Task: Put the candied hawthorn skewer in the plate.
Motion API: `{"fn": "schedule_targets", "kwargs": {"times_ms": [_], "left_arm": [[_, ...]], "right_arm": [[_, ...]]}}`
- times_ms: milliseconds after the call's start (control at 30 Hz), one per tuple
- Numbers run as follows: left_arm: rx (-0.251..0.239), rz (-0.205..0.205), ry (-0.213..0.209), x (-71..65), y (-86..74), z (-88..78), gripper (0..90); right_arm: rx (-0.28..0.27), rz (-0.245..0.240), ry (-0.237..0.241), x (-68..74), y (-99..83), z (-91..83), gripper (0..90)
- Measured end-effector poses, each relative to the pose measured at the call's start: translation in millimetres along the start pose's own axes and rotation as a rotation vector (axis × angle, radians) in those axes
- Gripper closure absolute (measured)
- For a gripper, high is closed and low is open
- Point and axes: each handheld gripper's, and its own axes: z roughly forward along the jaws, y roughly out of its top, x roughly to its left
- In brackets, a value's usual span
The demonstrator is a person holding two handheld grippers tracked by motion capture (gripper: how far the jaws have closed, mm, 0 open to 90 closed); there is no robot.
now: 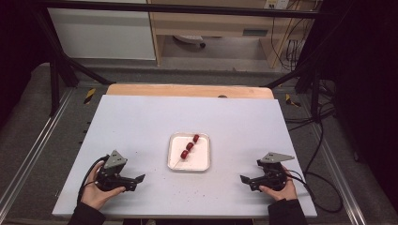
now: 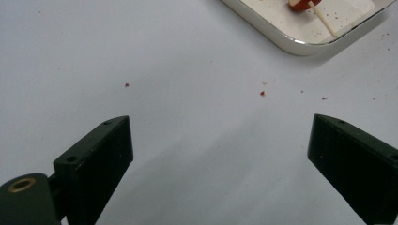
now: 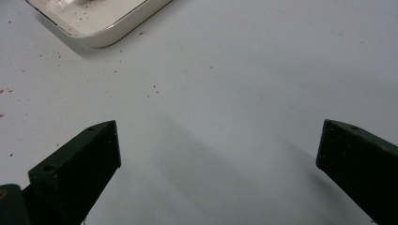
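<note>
A white rectangular tray [image 1: 199, 161] lies in the middle of the white table. In it rests a thin wooden skewer with three red pieces [image 1: 190, 146] threaded along it. My left gripper [image 1: 140, 179] sits low over the table at the front left, pointing right toward the tray, jaws wide open and empty [image 2: 220, 159]. Its view catches the tray's corner [image 2: 281, 35], one red piece [image 2: 299, 4] and the skewer's end [image 2: 325, 22]. My right gripper [image 1: 243, 180] is at the front right, pointing left, also open with nothing between its jaws [image 3: 218, 159]; the tray's rim [image 3: 108, 35] shows ahead.
Small red crumbs [image 2: 262, 93] dot the table around the tray. A wooden board [image 1: 187, 90] edges the table's far side. Black frame posts and cables [image 1: 324, 140] stand beyond the table's right side.
</note>
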Motion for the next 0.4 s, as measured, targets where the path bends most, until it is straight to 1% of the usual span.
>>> {"fn": "schedule_targets", "kwargs": {"times_ms": [100,133,300,400], "left_arm": [[-0.007,-0.023,-0.007,5.0,-7.3,1.3,7.2],[-0.011,-0.029,-0.005,6.1,-9.0,1.6,7.2],[-0.005,-0.020,-0.005,7.4,-10.4,3.1,7.3],[-0.009,-0.023,-0.004,7.4,-9.6,3.0,7.3]], "right_arm": [[0.006,-0.003,0.000,-1.0,-1.8,0.1,0.7],[0.009,0.003,0.002,-0.7,-2.1,0.0,0.7],[0.003,-0.002,0.002,-0.7,-1.8,-1.4,0.7],[0.005,-0.005,0.001,-1.0,-1.9,-1.6,0.7]]}}
